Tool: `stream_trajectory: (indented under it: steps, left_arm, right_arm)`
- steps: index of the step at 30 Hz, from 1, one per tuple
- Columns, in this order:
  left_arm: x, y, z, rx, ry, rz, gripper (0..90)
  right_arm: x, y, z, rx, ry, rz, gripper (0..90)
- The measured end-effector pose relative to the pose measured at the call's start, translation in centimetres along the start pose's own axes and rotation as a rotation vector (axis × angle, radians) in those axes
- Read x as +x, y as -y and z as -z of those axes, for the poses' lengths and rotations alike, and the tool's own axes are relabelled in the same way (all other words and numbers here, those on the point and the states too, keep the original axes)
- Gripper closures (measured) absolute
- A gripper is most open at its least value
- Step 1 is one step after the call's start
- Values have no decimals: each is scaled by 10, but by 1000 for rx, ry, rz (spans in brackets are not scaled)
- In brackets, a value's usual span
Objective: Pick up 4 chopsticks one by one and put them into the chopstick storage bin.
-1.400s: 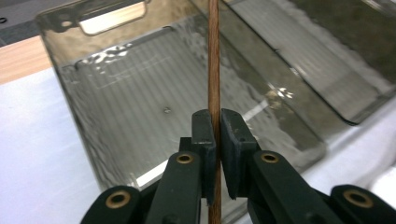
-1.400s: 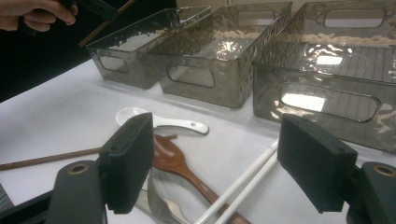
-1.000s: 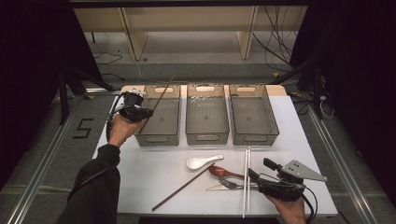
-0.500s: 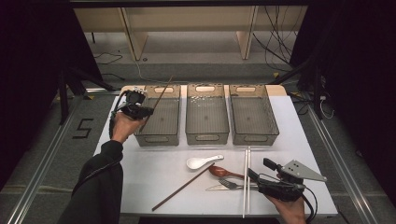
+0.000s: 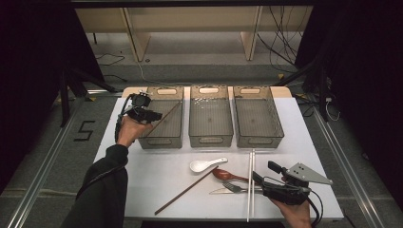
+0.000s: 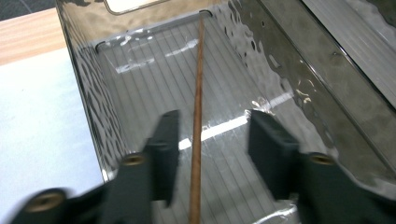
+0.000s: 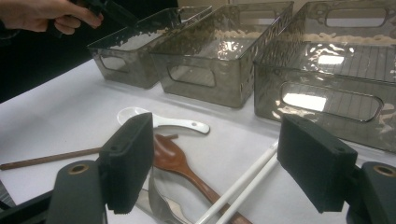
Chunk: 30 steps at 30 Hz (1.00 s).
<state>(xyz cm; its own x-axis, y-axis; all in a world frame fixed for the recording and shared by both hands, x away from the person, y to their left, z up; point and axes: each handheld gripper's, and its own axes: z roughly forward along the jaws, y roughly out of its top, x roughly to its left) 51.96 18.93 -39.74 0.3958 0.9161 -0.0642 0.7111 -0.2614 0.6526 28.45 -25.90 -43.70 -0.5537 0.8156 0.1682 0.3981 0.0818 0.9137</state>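
A person's left hand holds my left gripper (image 5: 154,115) over the left grey bin (image 5: 164,141). Its jaws have just been opening, and a brown chopstick (image 6: 198,93) runs between them without touching either pad. The stick (image 5: 167,118) slants down into the bin (image 6: 93,93), its far end at the bin's back wall. Near the table's front right, my right gripper (image 5: 262,171) stands open, its pads (image 7: 130,154) wide apart above a wooden spoon (image 7: 175,163) and two white chopsticks (image 7: 243,184).
Two more grey bins, the middle one (image 5: 210,137) and the right one (image 5: 259,140), stand beside the left one. On the white table lie a white spoon (image 5: 204,164), a second brown chopstick (image 5: 185,191), a fork (image 5: 233,188) and white chopsticks (image 5: 250,185).
The left gripper's jaws have parted from the brown chopstick, which stays slanted in the left bin. The right hand has kept still.
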Motion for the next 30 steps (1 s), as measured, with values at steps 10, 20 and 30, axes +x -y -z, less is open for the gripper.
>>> stream_trajectory:
  steps: [10,20,30]
  left_arm:
    - [-27,12,33,-9,111,-39,256]
    - [-56,39,56,-9,183,-93,206]
    - [-78,59,59,53,216,-164,194]
  right_arm:
    - [0,0,0,0,1,0,280]
    - [0,0,1,-1,3,0,280]
    - [1,0,1,2,4,7,280]
